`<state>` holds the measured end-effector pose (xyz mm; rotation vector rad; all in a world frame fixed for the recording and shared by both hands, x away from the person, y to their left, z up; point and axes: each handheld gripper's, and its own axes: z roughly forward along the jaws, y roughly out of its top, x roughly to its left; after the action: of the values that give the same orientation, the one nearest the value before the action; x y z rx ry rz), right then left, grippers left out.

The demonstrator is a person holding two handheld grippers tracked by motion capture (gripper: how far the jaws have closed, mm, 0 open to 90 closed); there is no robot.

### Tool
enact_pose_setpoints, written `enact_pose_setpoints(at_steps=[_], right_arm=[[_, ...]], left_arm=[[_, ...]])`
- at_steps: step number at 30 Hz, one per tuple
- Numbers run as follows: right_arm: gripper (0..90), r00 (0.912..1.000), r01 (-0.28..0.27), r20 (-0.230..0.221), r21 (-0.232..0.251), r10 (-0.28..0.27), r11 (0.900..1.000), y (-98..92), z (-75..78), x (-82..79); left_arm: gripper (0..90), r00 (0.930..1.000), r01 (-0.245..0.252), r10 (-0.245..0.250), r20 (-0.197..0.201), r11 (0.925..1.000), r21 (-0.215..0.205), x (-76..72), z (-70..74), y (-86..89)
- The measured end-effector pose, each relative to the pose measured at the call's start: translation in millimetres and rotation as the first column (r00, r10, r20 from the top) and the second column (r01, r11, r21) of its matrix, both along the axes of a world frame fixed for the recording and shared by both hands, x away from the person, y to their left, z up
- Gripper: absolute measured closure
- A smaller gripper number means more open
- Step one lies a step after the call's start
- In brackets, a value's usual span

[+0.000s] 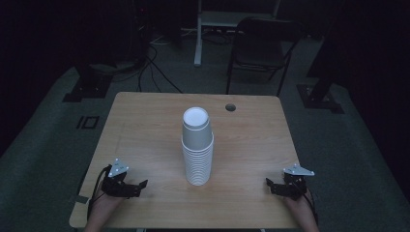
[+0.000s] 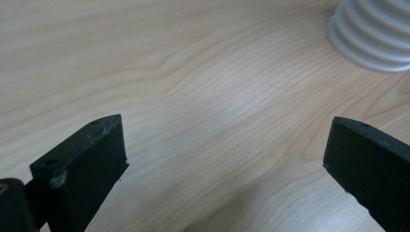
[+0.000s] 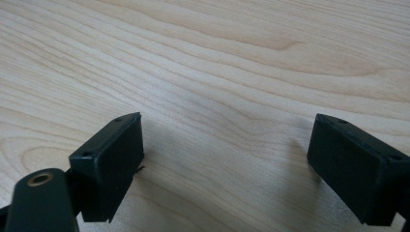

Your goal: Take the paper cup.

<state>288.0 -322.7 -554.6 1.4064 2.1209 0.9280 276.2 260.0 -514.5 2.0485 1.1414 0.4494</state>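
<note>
High view shows a tall cup stack (image 1: 197, 147) on the tabletop (image 1: 251, 145), well apart from both tools. Left tool (image 1: 138, 186) and right tool (image 1: 270, 186) stand wide open, empty. A sideways knock could topple the stack.

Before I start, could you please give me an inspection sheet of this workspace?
Surface: light wooden table, round grommet hole near the far edge.
Job's things: tall stack of white paper cups, upside down at the centre.
Clutter: nothing seen.
Grippers: left gripper and right gripper open, holding nothing, low at the near corners.
Cables: black cables on the floor beyond.
Surroundings: dark folding chair, grey carpet.
</note>
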Motion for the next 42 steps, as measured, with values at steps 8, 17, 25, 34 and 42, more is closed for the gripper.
enact_pose_setpoints(at_steps=[8, 17, 25, 34, 42], right_arm=[[12.2, 1.0000, 0.000, 0.001, 0.000, 0.000, 1.000, 0.0, 0.0, 0.0], [12.2, 1.0000, 0.000, 0.000, 0.000, 0.000, 1.000, 0.0, 0.0, 0.0], [12.2, 1.0000, 0.001, 0.000, 0.001, -0.001, 1.000, 0.1, 0.0, 0.0], [12.2, 1.0000, 0.001, 0.000, 0.001, -0.001, 1.000, 0.1, 0.0, 0.0], [12.2, 1.0000, 0.001, -0.001, 0.001, -0.001, 1.000, 0.1, 0.0, 0.0]], left_arm=[[2.0, 0.9962, 0.078, -0.076, 0.044, 0.9962, -0.039, 3.3, 19.6, -18.8], [1.9, 0.9918, 0.118, -0.115, 0.055, 0.9917, -0.050, 4.5, 34.6, -29.2], [1.9, 0.9809, 0.184, -0.177, 0.081, 0.9796, -0.082, 2.9, 58.4, -41.2], [1.9, 0.9573, 0.267, -0.246, 0.152, 0.9543, -0.135, -0.5, 88.1, -56.4], [1.9, 0.9283, 0.337, -0.309, 0.206, 0.9339, -0.118, 2.6, 107.3, -75.8]])
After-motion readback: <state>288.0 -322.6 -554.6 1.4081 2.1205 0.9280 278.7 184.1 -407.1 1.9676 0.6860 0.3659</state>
